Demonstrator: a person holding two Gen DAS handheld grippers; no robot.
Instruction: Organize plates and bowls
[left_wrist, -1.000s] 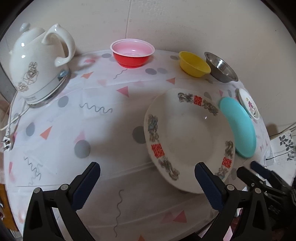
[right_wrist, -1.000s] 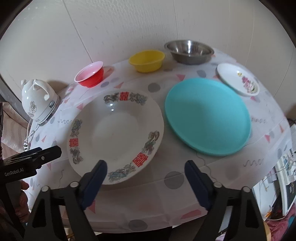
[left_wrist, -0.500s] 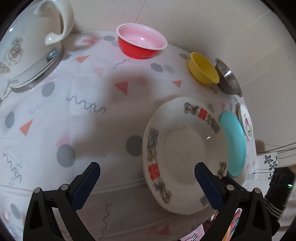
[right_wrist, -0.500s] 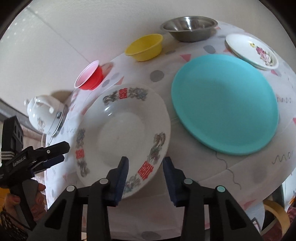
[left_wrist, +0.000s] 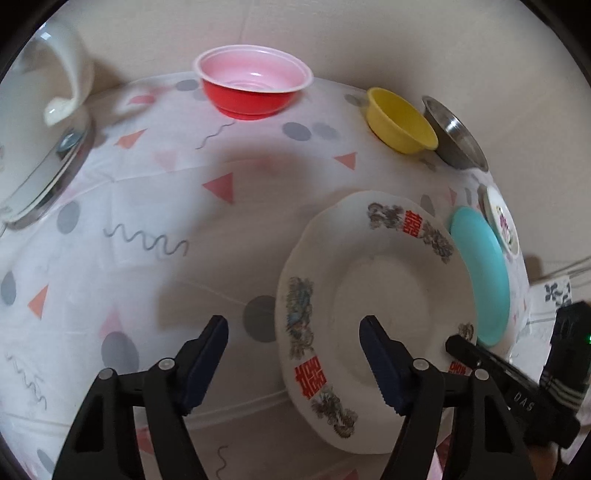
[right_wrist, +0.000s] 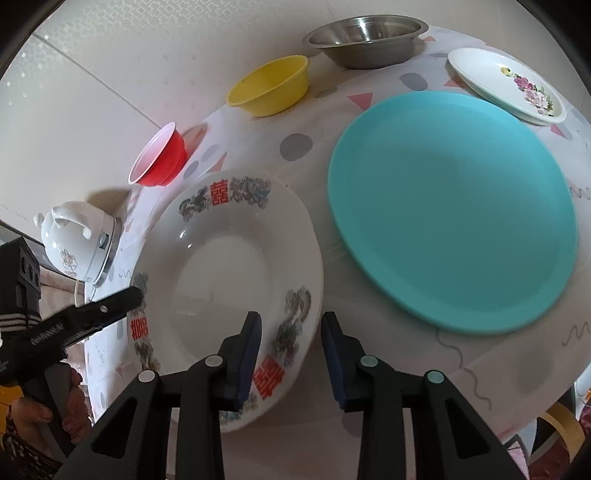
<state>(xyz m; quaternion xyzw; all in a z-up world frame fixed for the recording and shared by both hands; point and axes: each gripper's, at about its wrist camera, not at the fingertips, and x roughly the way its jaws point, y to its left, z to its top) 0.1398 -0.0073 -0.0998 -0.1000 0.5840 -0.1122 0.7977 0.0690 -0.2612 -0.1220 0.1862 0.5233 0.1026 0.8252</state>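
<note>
White porcelain, the deep plate (right_wrist: 221, 266) carries red double-happiness characters at roughly twelve, four and eight o'clock on its rim, between grey-green dragon motifs. It lies on a patterned tablecloth (left_wrist: 147, 206), just beside the teal plate (right_wrist: 450, 206) at its three o'clock. The right gripper (right_wrist: 291, 354) straddles the rim near five o'clock, jaws closing, pads not yet pressing. The left gripper (left_wrist: 295, 365) straddles the opposite rim, jaws closing too, one pad over the well, the other outside. Its side lettering is too blurred to read. Beyond, at twelve o'clock, stand a red bowl (left_wrist: 253, 88), yellow bowl (right_wrist: 271, 85) and steel bowl (right_wrist: 365, 37); a small flowered plate (right_wrist: 506, 83) sits at one o'clock.
</note>
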